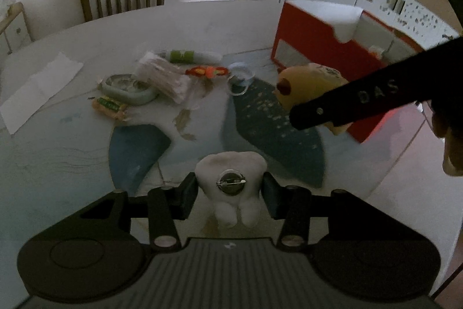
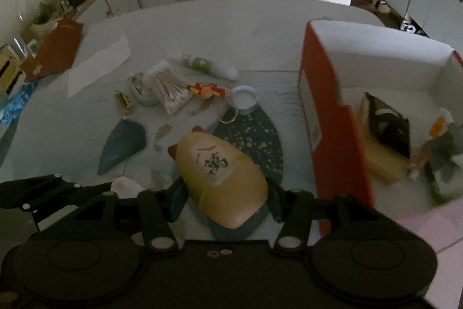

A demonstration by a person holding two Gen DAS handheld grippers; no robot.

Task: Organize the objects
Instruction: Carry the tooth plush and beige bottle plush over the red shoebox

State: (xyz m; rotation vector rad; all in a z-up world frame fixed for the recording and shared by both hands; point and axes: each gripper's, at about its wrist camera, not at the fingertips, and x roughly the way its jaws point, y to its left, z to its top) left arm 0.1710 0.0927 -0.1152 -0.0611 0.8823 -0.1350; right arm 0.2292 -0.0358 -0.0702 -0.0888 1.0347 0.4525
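Nearest your left fingers [image 1: 230,194] is a white tooth-shaped plush [image 1: 230,178], pinched between them and lifted clear of the tabletop [image 1: 72,149]. Your right fingers [image 2: 225,199] clamp a tan plush with a printed character label [image 2: 220,178], also off the tabletop, just left of the red box [image 2: 327,118].

Done, as judged: both toys are picked up, and the box already holds a dark booklet [image 2: 387,126] and some blurred items. Neither toy is in the box yet.

Left to do, reading beyond your fingers from left to right: a white paper sheet [image 1: 40,89], a small yellow-green packet [image 1: 109,107], a pale green dish [image 1: 127,89], a bag of cotton swabs [image 2: 170,89], a green-banded tube [image 2: 208,65], an orange trinket [image 2: 207,90], a white round lid [image 2: 244,99] with a clear ring [image 2: 227,116] beside it. All sit well ahead of both fingers, unsorted. I judge the task under halfway.
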